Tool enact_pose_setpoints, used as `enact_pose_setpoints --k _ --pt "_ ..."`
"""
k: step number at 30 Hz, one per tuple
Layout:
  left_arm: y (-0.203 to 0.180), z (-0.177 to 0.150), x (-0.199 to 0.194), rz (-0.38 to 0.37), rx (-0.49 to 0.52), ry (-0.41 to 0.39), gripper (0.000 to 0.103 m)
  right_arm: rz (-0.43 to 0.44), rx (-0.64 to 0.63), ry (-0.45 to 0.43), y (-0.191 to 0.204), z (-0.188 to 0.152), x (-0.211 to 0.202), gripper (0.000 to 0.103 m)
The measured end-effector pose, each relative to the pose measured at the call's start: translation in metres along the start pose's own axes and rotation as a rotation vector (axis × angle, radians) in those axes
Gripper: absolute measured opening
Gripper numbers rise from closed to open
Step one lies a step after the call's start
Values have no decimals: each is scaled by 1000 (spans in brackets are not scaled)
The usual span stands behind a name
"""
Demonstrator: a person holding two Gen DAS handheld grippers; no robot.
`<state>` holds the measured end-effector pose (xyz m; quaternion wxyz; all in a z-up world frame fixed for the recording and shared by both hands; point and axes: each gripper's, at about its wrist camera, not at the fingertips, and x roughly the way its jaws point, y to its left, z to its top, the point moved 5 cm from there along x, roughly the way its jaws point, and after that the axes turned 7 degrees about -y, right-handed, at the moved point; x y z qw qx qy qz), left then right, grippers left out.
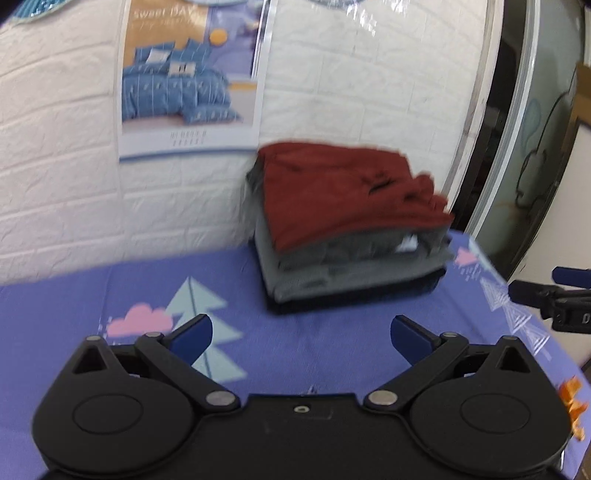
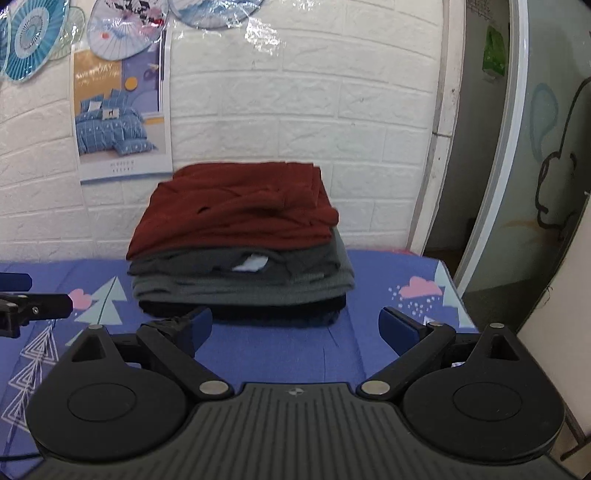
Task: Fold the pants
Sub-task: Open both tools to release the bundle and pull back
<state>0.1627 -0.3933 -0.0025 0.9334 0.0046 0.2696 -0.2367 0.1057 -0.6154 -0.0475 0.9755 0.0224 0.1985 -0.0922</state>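
A stack of folded pants stands on the purple patterned sheet (image 1: 92,295) against the white brick wall. Dark red pants (image 1: 332,192) (image 2: 236,210) lie on top, grey pairs (image 1: 332,266) (image 2: 240,284) under them, and a black pair (image 2: 266,310) at the bottom. My left gripper (image 1: 301,338) hovers open in front of the stack, nothing between its blue pads. My right gripper (image 2: 295,328) is also open and empty, just short of the stack's front edge. Each gripper shows at the edge of the other's view: the right gripper (image 1: 554,295) and the left gripper (image 2: 22,299).
A bedding poster (image 1: 188,77) (image 2: 118,114) and paper fans (image 2: 122,26) hang on the wall behind the stack. A glass door with a cartoon drawing (image 2: 554,166) stands at the right, past the sheet's right edge (image 2: 454,291). Open sheet lies left of the stack.
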Motion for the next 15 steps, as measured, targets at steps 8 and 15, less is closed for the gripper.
enact_pose_setpoints --k 8,15 --pt "0 0 -14 38 -9 -5 103 4 18 4 7 -3 -9 103" --pt "1 5 -25 35 -15 -36 103 20 -12 -14 19 2 -14 103"
